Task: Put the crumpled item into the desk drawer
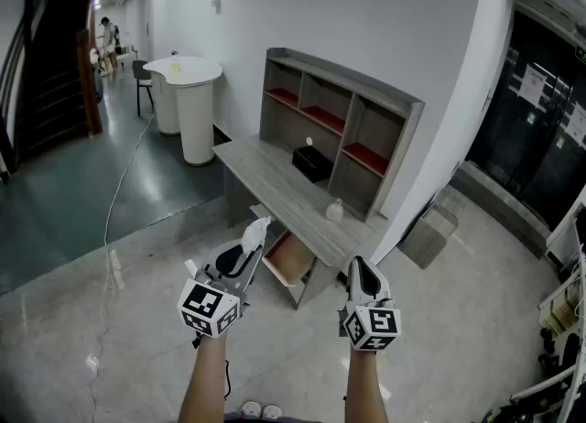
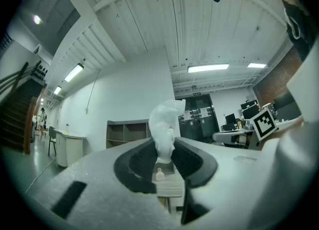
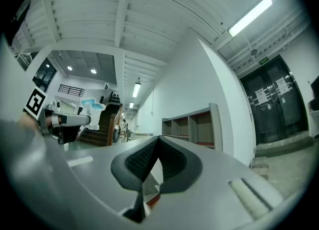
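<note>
My left gripper (image 1: 245, 249) (image 2: 165, 150) is shut on a white crumpled item (image 1: 257, 227) (image 2: 166, 123), which sticks up out of the jaws. It hangs in the air in front of a grey wooden desk (image 1: 265, 174) with a shelf unit on top. The desk's drawer (image 1: 291, 259) stands pulled open under the desktop, just beyond both grippers. My right gripper (image 1: 363, 272) (image 3: 158, 143) is shut with nothing in it, level with the left one. The right gripper view also catches the crumpled item (image 3: 92, 106) at its left edge.
On the desktop stand a small clear bottle (image 1: 335, 211) (image 2: 159, 174) and a black box (image 1: 312, 163). A white round counter (image 1: 188, 92) stands further left, and a cable (image 1: 119, 201) runs across the floor. A cardboard box (image 1: 430, 233) sits right of the desk. A person stands far back.
</note>
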`<act>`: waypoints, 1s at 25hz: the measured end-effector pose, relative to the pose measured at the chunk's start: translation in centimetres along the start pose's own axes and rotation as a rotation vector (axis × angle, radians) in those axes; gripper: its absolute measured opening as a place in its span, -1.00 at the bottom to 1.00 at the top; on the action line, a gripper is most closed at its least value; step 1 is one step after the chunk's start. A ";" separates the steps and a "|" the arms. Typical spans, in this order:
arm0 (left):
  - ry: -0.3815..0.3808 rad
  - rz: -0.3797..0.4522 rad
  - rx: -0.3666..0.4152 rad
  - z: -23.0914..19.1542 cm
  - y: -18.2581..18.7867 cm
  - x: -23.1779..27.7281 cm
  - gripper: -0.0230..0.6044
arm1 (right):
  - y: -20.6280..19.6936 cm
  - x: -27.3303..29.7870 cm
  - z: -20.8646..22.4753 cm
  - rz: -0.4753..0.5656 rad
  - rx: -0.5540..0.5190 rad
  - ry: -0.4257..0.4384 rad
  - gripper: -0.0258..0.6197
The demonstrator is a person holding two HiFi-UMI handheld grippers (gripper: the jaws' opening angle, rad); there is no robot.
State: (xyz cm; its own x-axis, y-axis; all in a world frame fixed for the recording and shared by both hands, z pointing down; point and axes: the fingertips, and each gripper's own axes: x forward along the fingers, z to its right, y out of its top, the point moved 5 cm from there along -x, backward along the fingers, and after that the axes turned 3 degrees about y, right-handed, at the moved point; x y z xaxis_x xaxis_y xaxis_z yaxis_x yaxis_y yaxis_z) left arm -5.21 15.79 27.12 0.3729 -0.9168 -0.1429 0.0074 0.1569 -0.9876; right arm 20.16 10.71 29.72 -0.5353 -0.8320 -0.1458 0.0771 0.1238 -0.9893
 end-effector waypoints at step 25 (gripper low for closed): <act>0.034 -0.049 -0.011 0.3 -2.1 -0.4 -0.67 | -1.9 0.2 1.1 -0.016 0.027 0.008 -0.89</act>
State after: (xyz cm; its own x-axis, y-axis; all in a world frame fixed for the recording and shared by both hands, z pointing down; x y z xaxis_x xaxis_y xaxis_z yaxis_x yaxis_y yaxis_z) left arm -5.11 15.91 29.27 0.3404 -0.9354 -0.0959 0.0149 0.1073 -0.9941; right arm 20.84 9.71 31.58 -0.5435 -0.8292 -0.1305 0.0918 0.0958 -0.9912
